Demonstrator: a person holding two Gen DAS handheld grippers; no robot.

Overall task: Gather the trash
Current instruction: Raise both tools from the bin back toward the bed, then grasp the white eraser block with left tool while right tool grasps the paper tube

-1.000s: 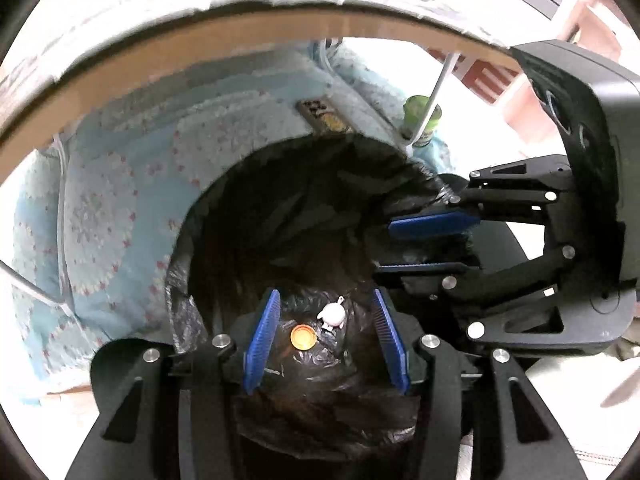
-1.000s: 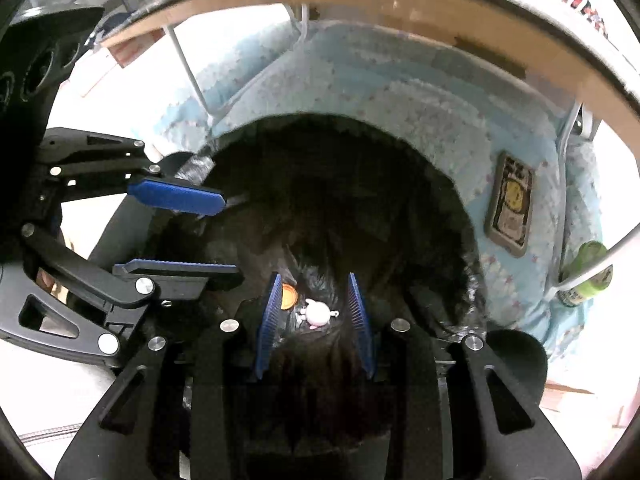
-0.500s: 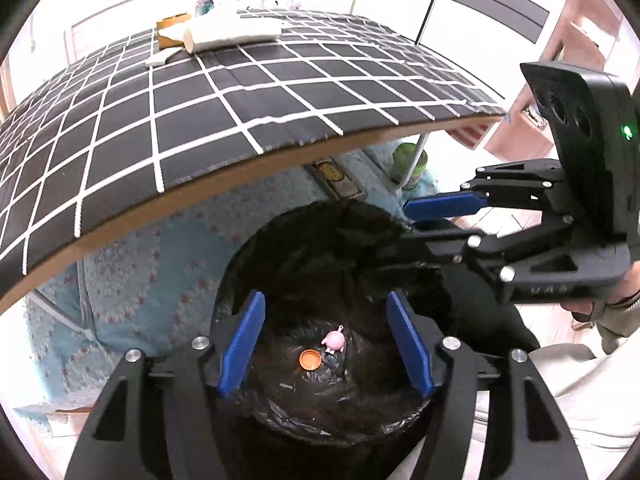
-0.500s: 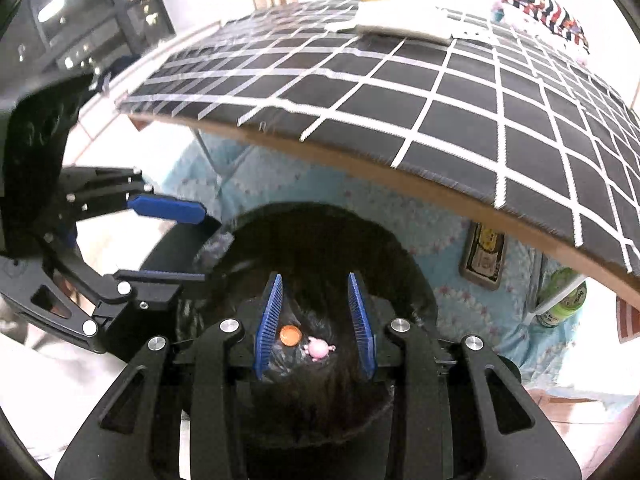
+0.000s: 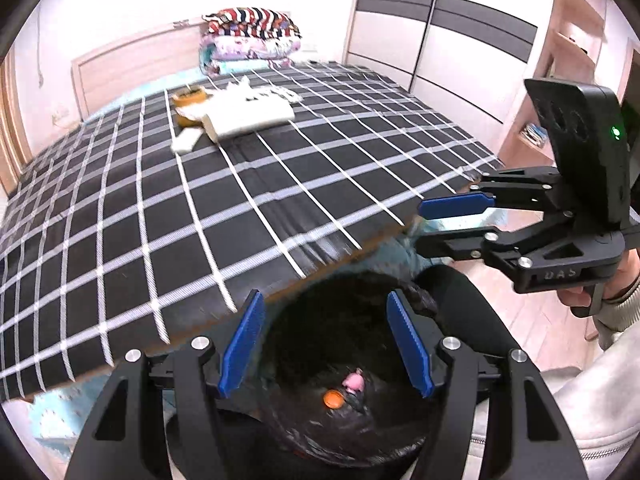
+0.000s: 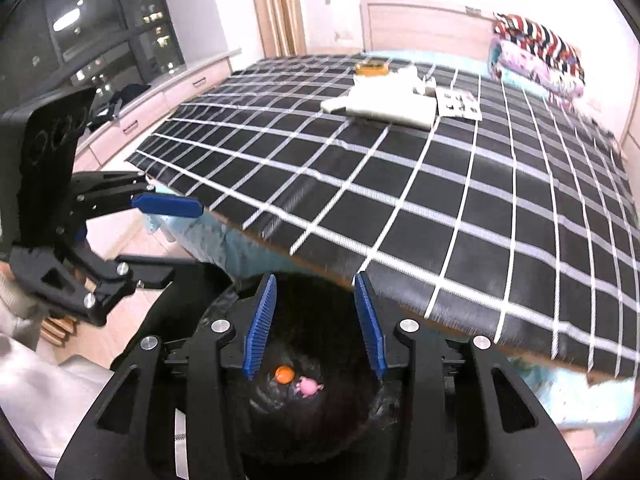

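A bin lined with a black bag stands below the bed's edge. At its bottom lie an orange cap and a small pink toy. My left gripper hangs above the bin's mouth, open, with nothing between its blue pads. My right gripper is beside it over the same bin; its jaws are opening and nothing is between them. On the bed's far side lie a white packet, a tape roll and a printed sheet.
The bed with a black checked cover fills the space ahead. Folded blankets are stacked at its head. A wardrobe stands on the right and a dark window on the left. A person's sleeve holds the right gripper.
Both grippers rose from the bin's mouth to above the bed's edge and tilted up, so the bed top now shows. The left jaws widened, then the right jaws a little.
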